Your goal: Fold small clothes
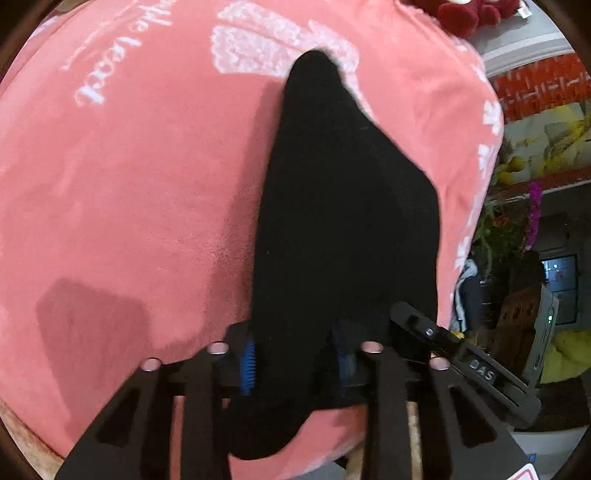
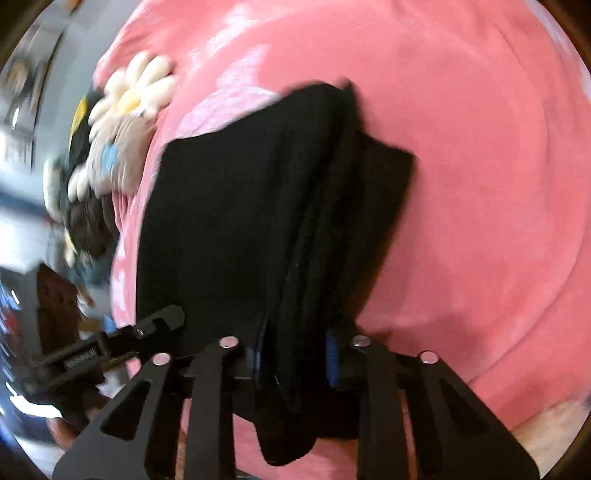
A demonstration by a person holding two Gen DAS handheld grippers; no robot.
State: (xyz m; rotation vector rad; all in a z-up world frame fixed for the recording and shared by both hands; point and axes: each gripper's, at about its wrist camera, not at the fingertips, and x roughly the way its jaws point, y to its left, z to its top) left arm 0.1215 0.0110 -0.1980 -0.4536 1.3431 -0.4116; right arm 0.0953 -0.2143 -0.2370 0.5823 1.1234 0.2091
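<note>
A small black garment (image 1: 343, 206) hangs over a pink blanket (image 1: 129, 177). My left gripper (image 1: 295, 360) is shut on its near edge, with the cloth bunched between the blue pads (image 1: 249, 363). My right gripper (image 2: 295, 360) is shut on another edge of the same black garment (image 2: 236, 206), which shows several folded layers and stretches away from the fingers. The right gripper's finger (image 1: 454, 343) shows at the garment's right side in the left wrist view. The left gripper's finger (image 2: 110, 343) shows at lower left in the right wrist view.
The pink blanket (image 2: 480, 184) with white print covers the surface under both grippers. A pile of other clothes with a white flower pattern (image 2: 122, 122) lies at its left edge. A red plush item (image 1: 469, 14) sits at the far side. Room furniture and flowers (image 1: 532, 210) lie beyond the right edge.
</note>
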